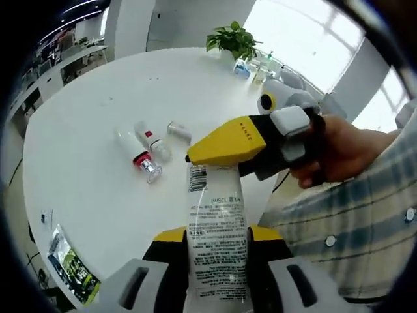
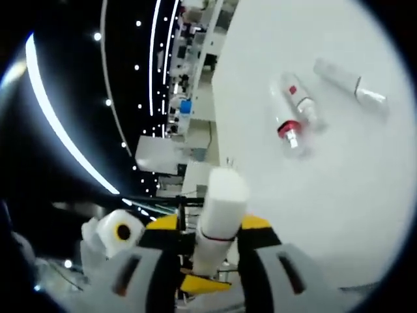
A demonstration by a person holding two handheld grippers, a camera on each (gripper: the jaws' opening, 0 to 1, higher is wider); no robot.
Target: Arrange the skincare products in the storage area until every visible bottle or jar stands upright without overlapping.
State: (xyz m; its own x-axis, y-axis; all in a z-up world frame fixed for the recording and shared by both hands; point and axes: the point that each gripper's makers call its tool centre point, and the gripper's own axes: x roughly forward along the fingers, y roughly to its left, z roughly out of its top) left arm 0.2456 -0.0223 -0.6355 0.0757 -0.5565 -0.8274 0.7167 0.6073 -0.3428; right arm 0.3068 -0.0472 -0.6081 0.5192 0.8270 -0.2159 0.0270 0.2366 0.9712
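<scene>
- My left gripper (image 1: 217, 261) pinches a white labelled bottle (image 1: 217, 228) by its body, off the surface (image 1: 98, 117).
- My right gripper (image 2: 210, 261) clamps that bottle's cap end (image 2: 218, 215).
- Three small bottles (image 1: 148, 151) lie toppled mid-surface; a plant (image 1: 232, 40) stands at the far edge.

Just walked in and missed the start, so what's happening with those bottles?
A person is handling a white labelled bottle with two handheld grippers. The left gripper has its jaws closed on the bottle's body, and the right gripper meets it at the top end. In the right gripper view its jaws grip the bottle near its white cap. On the white table, a red-banded bottle and two more small containers lie on their sides, so the arranging is not finished.
</scene>
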